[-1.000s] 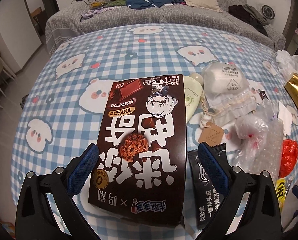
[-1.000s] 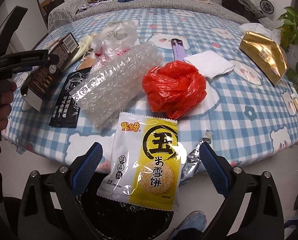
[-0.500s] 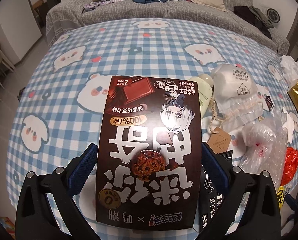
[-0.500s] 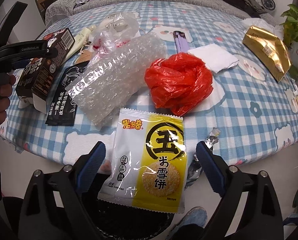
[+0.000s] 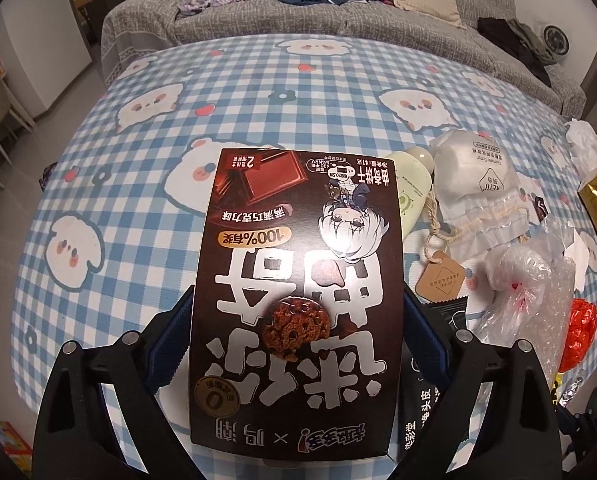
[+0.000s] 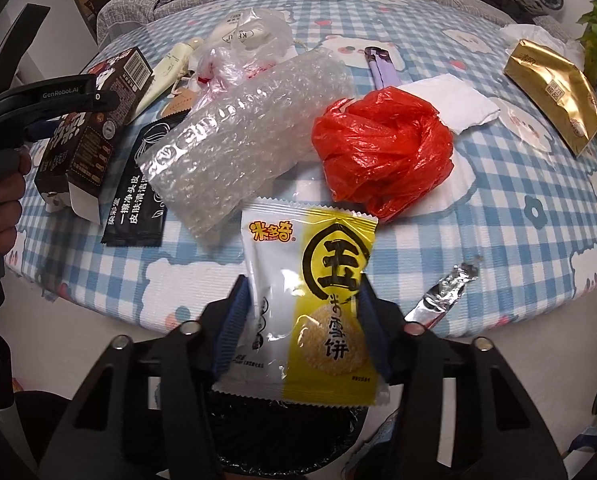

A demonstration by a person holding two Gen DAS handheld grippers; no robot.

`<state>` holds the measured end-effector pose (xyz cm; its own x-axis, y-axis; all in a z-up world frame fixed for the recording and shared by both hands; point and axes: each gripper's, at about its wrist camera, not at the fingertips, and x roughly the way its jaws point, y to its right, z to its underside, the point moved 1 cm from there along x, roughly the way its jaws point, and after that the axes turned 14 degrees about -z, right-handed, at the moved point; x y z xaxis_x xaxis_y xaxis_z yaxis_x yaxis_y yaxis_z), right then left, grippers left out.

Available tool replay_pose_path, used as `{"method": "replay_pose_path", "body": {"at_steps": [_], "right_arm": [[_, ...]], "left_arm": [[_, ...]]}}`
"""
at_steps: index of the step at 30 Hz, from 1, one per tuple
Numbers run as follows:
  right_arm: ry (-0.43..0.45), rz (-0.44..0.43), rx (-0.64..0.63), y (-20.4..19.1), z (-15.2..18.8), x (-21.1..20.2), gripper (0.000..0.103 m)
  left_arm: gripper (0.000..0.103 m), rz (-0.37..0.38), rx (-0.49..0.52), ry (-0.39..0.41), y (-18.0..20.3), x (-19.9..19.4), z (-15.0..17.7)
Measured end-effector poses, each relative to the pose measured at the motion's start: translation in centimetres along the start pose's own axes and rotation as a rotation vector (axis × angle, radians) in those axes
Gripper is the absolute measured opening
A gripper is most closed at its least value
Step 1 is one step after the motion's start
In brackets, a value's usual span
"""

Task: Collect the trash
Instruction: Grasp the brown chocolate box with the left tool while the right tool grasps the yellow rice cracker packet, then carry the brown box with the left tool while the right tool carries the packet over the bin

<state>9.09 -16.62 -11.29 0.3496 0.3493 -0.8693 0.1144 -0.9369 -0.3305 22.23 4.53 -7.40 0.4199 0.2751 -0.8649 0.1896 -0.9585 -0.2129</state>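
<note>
Both jaws just closed inward: right gripper now clenched on snack wrapper at lower centre, overhanging counter edge above black bin; left gripper jaws touching sides of brown box, centre frame, grasping it. Wrapper light, crinkly, slippery: hold mid-sides. Box stiff, light: hold long edges. Bubble wrap, red bag, foil scrap, black sachet nearby, none blocking.

The desk lies bare on its far left, while bubble wrap, red bag and black sachet crowd its near right.
</note>
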Motion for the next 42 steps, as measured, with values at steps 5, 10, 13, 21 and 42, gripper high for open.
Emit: {"method": "replay_pose_path", "body": {"at_steps": [5, 10, 13, 21, 42], "right_arm": [[0.010, -0.001, -0.005, -0.2, 0.1, -0.2, 0.030], [0.036, -0.002, 0.006, -0.1, 0.4, -0.6, 0.024], [0.047, 0.005, 0.001, -0.3, 0.8, -0.9, 0.024], [0.074, 0.012, -0.001, -0.9, 2.3, -2.2, 0.024], [0.193, 0.014, -0.059, -3.2, 4.9, -9.5, 0.024]], "left_arm": [[0.090, -0.008, -0.012, 0.014, -0.4, -0.9, 0.6], [0.090, -0.014, -0.020, 0.024, -0.7, -1.8, 1.6], [0.090, -0.017, -0.024, 0.035, -0.8, -2.6, 2.2], [0.090, -0.017, -0.035, 0.060, -1.4, -4.6, 4.1], [0.090, -0.017, -0.078, 0.091, -0.6, -12.1, 12.7]]}}
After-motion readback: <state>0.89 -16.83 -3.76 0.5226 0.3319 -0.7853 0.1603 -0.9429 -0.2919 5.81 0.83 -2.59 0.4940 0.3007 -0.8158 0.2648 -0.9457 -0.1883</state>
